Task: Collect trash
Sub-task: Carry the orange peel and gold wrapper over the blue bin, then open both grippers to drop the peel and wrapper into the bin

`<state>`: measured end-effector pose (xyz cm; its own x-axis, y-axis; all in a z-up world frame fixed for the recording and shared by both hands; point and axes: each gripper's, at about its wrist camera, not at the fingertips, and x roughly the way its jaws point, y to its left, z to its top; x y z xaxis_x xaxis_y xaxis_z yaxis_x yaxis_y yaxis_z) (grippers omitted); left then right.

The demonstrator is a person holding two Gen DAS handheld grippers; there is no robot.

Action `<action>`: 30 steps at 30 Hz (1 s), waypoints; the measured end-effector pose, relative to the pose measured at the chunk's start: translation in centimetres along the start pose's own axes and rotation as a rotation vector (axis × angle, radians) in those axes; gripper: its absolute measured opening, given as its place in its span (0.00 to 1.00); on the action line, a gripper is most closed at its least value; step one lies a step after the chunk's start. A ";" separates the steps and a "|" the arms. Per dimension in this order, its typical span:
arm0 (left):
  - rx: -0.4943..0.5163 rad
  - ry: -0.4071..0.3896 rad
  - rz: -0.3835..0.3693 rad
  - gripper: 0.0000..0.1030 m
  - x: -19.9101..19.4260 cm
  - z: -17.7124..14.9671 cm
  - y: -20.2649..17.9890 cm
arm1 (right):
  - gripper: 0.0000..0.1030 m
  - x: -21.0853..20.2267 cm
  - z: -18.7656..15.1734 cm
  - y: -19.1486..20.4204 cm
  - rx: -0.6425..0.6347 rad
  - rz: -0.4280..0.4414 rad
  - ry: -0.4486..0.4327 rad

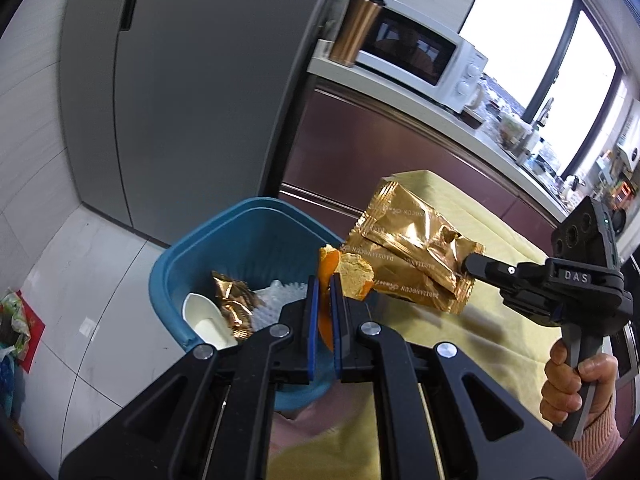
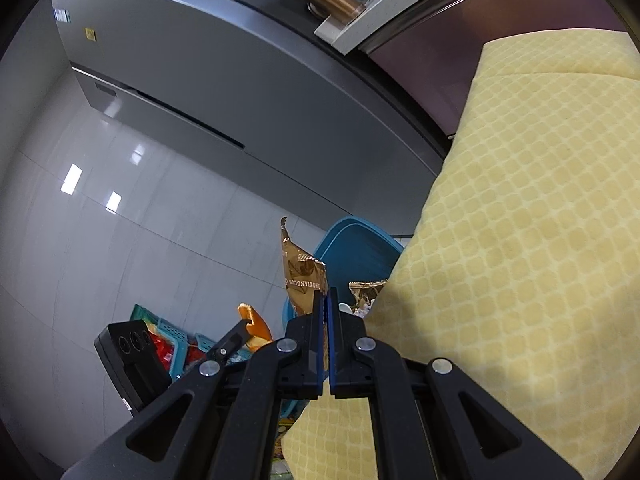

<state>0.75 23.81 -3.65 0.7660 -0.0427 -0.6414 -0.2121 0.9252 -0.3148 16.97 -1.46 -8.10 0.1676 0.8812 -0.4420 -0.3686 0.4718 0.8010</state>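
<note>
Blue bin's (image 2: 352,244) interior behind yellow cloth (image 2: 520,240)

The pale tiled floor (image 1: 92,280) carries a blue bin (image 1: 240,224), standing at ten o'clock from the table's near corner, close against its edge. The table wears a yellow checked cloth (image 2: 540,220), bare where it shows. Farther off on the floor, around eight o'clock from the bin, sit teal baskets (image 2: 168,332) with red contents, and a crumpled bag (image 1: 16,320) rests by the wall.

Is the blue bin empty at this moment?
No: the blue bin already holds a gold wrapper, a white scoop and white crumpled material.
</note>
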 end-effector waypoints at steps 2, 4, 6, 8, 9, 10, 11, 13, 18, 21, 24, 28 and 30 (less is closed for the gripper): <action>-0.010 0.004 0.011 0.06 0.4 0.0 0.5 | 0.01 0.6 0.0 0.1 -0.004 -0.008 0.012; -0.017 0.010 0.025 0.06 0.9 -0.1 0.8 | 0.01 1.0 -0.1 0.2 -0.008 -0.018 0.025; -0.023 0.015 0.032 0.06 1.4 -0.2 1.1 | 0.01 1.6 -0.1 0.4 -0.015 -0.032 0.036; -0.027 0.021 0.038 0.06 1.8 -0.3 1.3 | 0.01 2.2 0.0 0.6 -0.028 -0.047 0.047; -0.028 0.025 0.042 0.06 2.1 -0.3 1.4 | 0.01 2.4 0.0 0.8 -0.035 -0.055 0.050; -0.028 0.027 0.046 0.06 2.4 -0.4 1.5 | 0.02 2.7 0.0 0.9 -0.042 -0.063 0.055; -0.028 0.029 0.048 0.06 2.6 -0.4 1.5 | 0.02 3.0 0.0 1.1 -0.046 -0.069 0.062; -0.027 0.034 0.055 0.06 3.0 -0.4 1.7 | 0.02 3.6 -0.1 1.4 -0.058 -0.081 0.075; -0.034 0.050 0.073 0.06 4.4 -0.5 2.2 | 0.03 5.2 -0.5 2.0 -0.089 -0.119 0.118; -0.043 0.059 0.081 0.06 5.3 -0.7 2.5 | 0.04 6.0 -0.6 2.2 -0.103 -0.139 0.134; -0.048 0.076 0.076 0.08 6.3 -0.9 2.7 | 0.07 7.0 -0.8 2.5 -0.107 -0.156 0.154; -0.044 0.098 0.075 0.10 7.3 -1.3 2.8 | 0.07 7.3 -0.9 3.0 -0.135 -0.179 0.158; -0.045 0.106 0.076 0.11 7.7 -1.6 2.7 | 0.08 7.3 -0.9 3.1 -0.146 -0.189 0.159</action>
<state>5.10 25.39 -10.51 0.6792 -0.0151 -0.7338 -0.2959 0.9093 -0.2925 16.17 6.38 -9.20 0.1045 0.7569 -0.6451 -0.4743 0.6081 0.6366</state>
